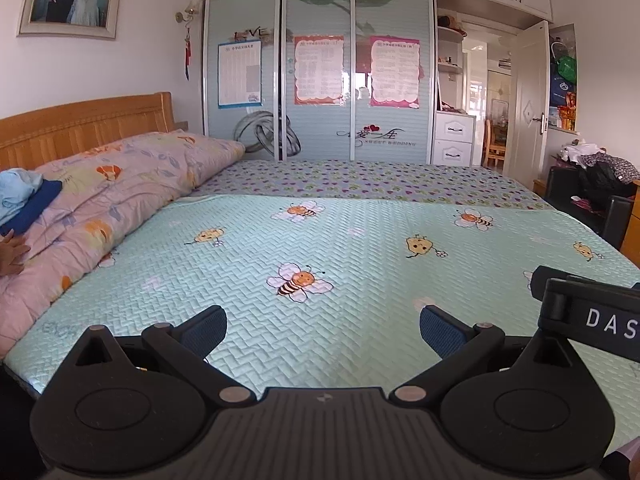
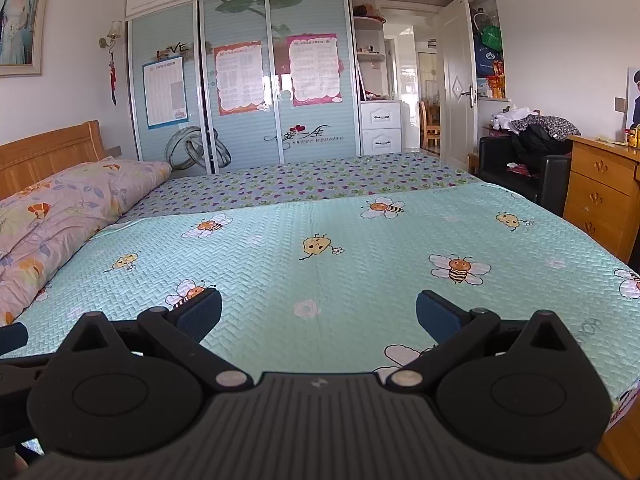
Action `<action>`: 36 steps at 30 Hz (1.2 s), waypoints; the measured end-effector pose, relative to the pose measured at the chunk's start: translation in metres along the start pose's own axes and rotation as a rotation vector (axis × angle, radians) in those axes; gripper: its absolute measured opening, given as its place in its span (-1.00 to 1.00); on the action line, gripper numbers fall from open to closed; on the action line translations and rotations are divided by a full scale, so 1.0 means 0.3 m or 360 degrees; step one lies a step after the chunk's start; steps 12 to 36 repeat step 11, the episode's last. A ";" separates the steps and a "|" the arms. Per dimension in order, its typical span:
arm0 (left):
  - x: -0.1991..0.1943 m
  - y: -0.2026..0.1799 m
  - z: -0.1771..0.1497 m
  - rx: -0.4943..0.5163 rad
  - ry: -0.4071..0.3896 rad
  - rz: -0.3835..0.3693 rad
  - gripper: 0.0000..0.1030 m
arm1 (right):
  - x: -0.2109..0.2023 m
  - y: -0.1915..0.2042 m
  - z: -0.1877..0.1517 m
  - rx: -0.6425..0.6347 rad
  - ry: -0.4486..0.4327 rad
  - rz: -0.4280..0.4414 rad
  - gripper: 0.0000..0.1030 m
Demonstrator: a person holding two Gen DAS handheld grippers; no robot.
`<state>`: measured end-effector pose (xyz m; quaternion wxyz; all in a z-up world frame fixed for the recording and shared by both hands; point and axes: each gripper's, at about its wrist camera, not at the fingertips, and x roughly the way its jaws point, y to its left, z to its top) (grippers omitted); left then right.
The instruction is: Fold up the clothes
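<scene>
The left gripper (image 1: 323, 326) is held low over the near edge of the bed, its jaws spread wide with nothing between them, the blue pads (image 1: 206, 326) bare. Part of the right gripper's black body is seen at the right edge of the left wrist view, close beside. The right gripper (image 2: 319, 314) is likewise held with jaws wide apart and empty, above the same mint-green bee-print bedspread (image 2: 340, 240).

Beneath both tools only the quilted bedspread is seen, lying flat. Beyond it, a strip of heart-patterned sheet (image 1: 360, 180) is exposed along the far side of the bed.

Off to the left, a rolled floral quilt (image 1: 120, 192) is laid along the wooden headboard (image 1: 80, 124). On its near end the clothes are found: a light blue garment (image 1: 16, 192) piled on a dark blue one (image 1: 34, 208), well apart from both grippers. A hand (image 1: 12, 254) is glimpsed at the left edge, just below that pile, resting on the quilt.

Behind the bed, the sliding-door wardrobe (image 2: 240, 92) is seen, and at the right a black armchair (image 2: 520, 168) heaped with more clothing.
</scene>
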<state>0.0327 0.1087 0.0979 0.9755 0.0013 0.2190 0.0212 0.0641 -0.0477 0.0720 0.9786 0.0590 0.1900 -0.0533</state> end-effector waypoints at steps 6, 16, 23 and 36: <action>-0.011 0.019 -0.017 -0.0054 -0.0094 -0.0176 0.98 | -0.012 -0.013 0.003 0.0037 -0.0035 0.0018 1.00; 0.005 0.013 -0.032 -0.0044 -0.0074 -0.0178 0.98 | -0.005 -0.021 0.000 0.0026 -0.0032 -0.0006 1.00; 0.005 0.013 -0.032 -0.0044 -0.0074 -0.0178 0.98 | -0.005 -0.021 0.000 0.0026 -0.0032 -0.0006 1.00; 0.005 0.013 -0.032 -0.0044 -0.0074 -0.0178 0.98 | -0.005 -0.021 0.000 0.0026 -0.0032 -0.0006 1.00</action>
